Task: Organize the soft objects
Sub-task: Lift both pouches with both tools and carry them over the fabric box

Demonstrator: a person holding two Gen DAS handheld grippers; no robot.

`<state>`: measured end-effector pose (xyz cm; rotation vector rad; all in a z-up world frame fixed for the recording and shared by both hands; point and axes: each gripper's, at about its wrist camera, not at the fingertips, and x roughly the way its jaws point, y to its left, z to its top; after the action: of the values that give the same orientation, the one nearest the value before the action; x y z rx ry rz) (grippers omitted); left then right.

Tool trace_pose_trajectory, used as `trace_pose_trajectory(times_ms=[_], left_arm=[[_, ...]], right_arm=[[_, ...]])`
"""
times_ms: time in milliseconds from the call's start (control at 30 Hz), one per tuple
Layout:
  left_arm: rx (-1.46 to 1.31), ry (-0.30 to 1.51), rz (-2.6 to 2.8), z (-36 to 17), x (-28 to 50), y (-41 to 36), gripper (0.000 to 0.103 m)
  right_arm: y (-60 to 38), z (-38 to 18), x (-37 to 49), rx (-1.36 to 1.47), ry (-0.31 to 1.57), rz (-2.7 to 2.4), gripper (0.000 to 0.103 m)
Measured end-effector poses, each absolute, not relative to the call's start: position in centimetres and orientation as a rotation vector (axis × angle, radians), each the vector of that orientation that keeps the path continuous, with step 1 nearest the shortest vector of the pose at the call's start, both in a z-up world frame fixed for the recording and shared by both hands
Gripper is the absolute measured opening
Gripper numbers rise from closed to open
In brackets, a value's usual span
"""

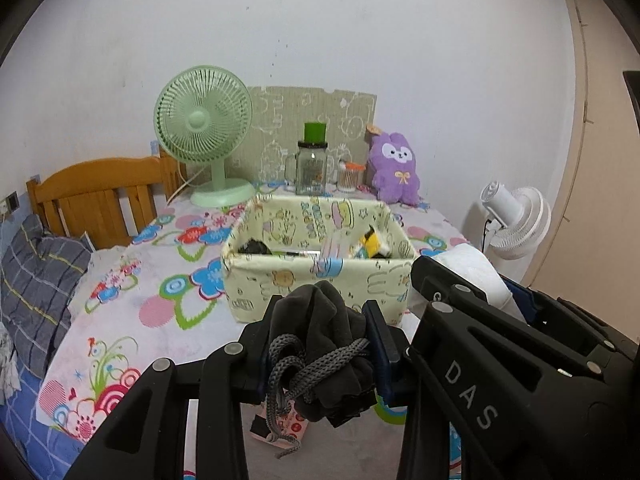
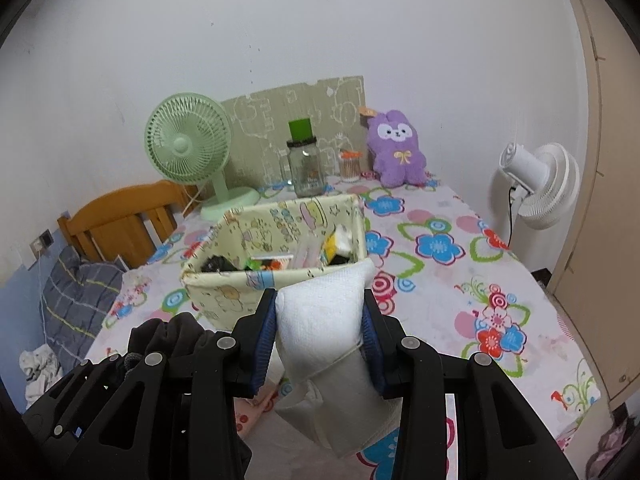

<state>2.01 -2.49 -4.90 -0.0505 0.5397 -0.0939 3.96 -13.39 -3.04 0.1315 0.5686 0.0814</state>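
Dark pouch pinched in left tool; right tool clamps white towel

My right gripper pinches a white folded cloth between its blue-padded fingers. Just beyond stands the yellow fabric basket on the flowered counter. My left gripper, lower left, carries dark cloth.
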Motion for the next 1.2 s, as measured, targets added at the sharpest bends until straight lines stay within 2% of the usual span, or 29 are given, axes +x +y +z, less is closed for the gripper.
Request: trace_pose_trajectory(times_ms=[467,1200], left_arm=[[-0.051,0.495,-0.091,-2.4,1.9,-1.7,0.039],[-0.063,0.491,-0.079,-1.6,5.2,-0.9,0.039]], right_arm=[[-12.5,0.1,3.6,0.116,0.518,0.079,0.043],[-11.5,1.1,7.5,0.104,0.519,0.095,0.043]])
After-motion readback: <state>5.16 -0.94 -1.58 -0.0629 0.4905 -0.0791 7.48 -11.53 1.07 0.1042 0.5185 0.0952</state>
